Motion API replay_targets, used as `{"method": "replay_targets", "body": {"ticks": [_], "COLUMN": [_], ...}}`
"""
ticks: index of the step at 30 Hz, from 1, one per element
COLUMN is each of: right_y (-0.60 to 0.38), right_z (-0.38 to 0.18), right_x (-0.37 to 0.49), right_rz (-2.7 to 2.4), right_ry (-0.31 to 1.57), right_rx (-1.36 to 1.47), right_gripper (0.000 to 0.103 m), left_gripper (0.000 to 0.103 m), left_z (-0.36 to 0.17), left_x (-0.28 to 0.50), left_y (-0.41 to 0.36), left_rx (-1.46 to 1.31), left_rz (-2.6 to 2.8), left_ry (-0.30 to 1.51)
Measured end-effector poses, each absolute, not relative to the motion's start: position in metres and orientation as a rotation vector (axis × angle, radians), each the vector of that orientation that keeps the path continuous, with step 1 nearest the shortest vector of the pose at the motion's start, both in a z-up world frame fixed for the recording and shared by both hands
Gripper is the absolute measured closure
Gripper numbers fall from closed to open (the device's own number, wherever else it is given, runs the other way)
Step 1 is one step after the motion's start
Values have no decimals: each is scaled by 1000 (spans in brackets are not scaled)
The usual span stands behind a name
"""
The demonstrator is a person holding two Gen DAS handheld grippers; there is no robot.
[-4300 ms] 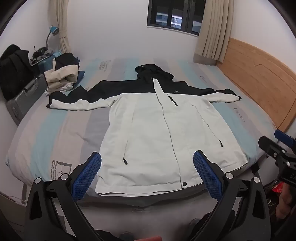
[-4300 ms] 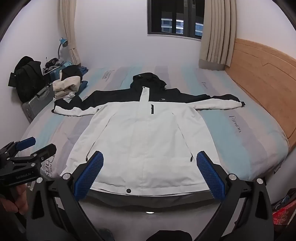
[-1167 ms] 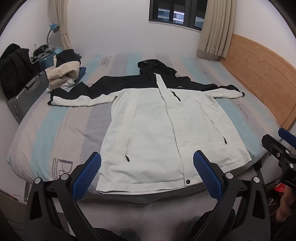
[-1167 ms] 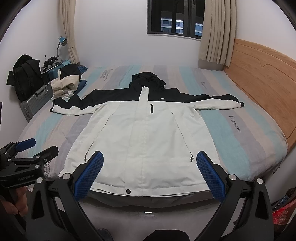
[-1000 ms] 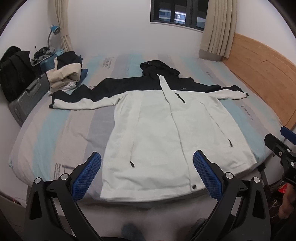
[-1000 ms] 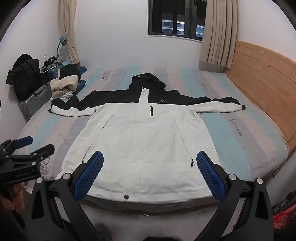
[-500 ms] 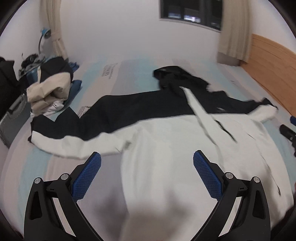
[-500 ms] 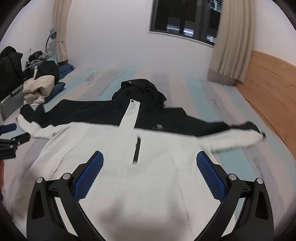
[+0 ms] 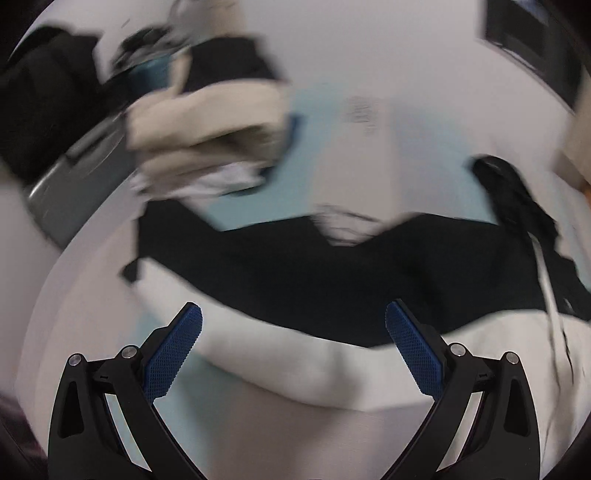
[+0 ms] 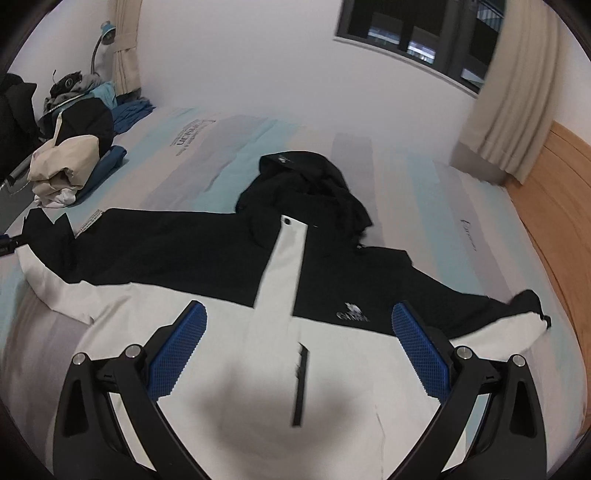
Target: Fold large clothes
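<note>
Both sets of jaws stand wide apart, gripping nothing: left gripper [image 9: 293, 347] above a sleeve, right gripper [image 10: 299, 345] above the chest of the jacket [image 10: 207, 254]. It lies spread flat on the bed [image 10: 436, 192], beside a clothes pile [image 10: 70, 162].

A home bedroom. A bed [image 10: 413, 177] with a striped sheet fills the room, its wooden headboard [image 10: 554, 206] at 3 o'clock. A dark window [image 10: 417, 33] with beige curtains [image 10: 506, 96] sits at 1 o'clock. At 10 o'clock lie piled clothes [image 10: 70, 162] and a desk lamp [image 10: 105, 31].
</note>
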State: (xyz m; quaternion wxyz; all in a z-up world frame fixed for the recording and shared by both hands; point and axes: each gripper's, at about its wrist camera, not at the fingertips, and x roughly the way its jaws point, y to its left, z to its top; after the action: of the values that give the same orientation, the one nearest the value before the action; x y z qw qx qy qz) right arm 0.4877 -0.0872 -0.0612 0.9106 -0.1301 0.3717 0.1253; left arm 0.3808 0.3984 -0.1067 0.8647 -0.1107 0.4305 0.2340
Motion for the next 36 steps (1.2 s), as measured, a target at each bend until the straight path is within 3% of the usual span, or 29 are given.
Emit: {"method": "replay_targets", "body": {"ticks": [7,12,17,19,21,22,24,26,36], "right_y": [-33,-2,12,13,11,10,6,-2,-55], "right_z": [-65,-56,-39,-33,-31,-32,-35,-38,-66], "right_x": [518,525,523,521,521,520,522,525,553], "right_rz": [243,222,210,211,218,221,220,221,266], "right_ry": [898,975,1012,1022,1040,1047,1057,1058,1071], "right_rx": [-260,-220,-206,-199,-194,-196,-203,-200,-199], "right_gripper": [6,6,6,6,6,6,6,6,6], "left_gripper": [7,17,17,29,53,58,84,94,99], "left_z": [-144,-177,-194,-190,-184,-184,-183,-187,-134], "left_x": [372,373,371,368,367,372,380,384,402], "left_y": [542,590,604,603,599,594,586,582,514], "left_rx": [-363,-502,-583,-614,-616,-604,-587,-595,-507], "left_rz": [665,603,599,603,585,577,553,552,501], "left_ry": [991,1035,1036,1019,1005,1006,1016,1044,959]}}
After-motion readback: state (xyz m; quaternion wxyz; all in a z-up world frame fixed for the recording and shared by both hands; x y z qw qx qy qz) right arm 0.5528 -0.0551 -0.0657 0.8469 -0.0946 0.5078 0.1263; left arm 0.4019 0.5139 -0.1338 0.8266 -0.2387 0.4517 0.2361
